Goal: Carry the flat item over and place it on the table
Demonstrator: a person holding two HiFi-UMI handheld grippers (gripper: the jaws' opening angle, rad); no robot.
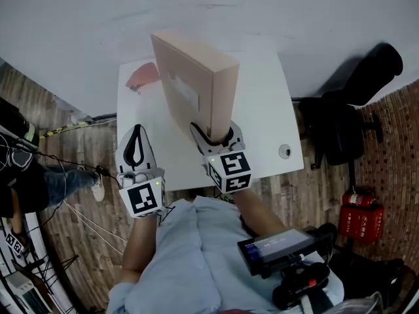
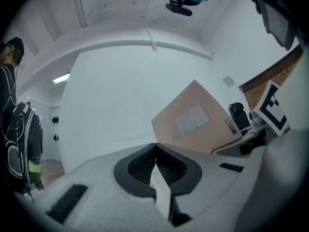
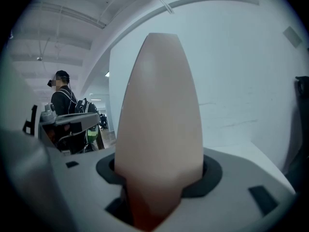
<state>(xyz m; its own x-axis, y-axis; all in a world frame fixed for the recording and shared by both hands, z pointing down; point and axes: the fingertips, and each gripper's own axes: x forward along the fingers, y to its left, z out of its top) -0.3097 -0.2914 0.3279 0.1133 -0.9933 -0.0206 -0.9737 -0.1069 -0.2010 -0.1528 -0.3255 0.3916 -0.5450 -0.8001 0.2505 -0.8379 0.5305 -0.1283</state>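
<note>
A flat tan cardboard box [image 1: 193, 87] with a white label stands on edge above the white table [image 1: 265, 110]. My right gripper [image 1: 213, 135] is shut on its near lower edge and holds it upright. In the right gripper view the box [image 3: 159, 124] fills the space between the jaws of the right gripper [image 3: 159, 175]. My left gripper [image 1: 136, 133] hangs over the table's front left edge, shut with nothing in it. The left gripper view shows the left gripper [image 2: 155, 151] with its pads together, and the box [image 2: 193, 120] off to the right.
A pink object [image 1: 143, 76] lies at the table's far left corner. A round cable port [image 1: 285, 151] sits near the front right corner. A black chair [image 1: 347, 110] and a red extinguisher [image 1: 360, 214] stand to the right. A person's legs [image 1: 65, 178] and cables are on the left.
</note>
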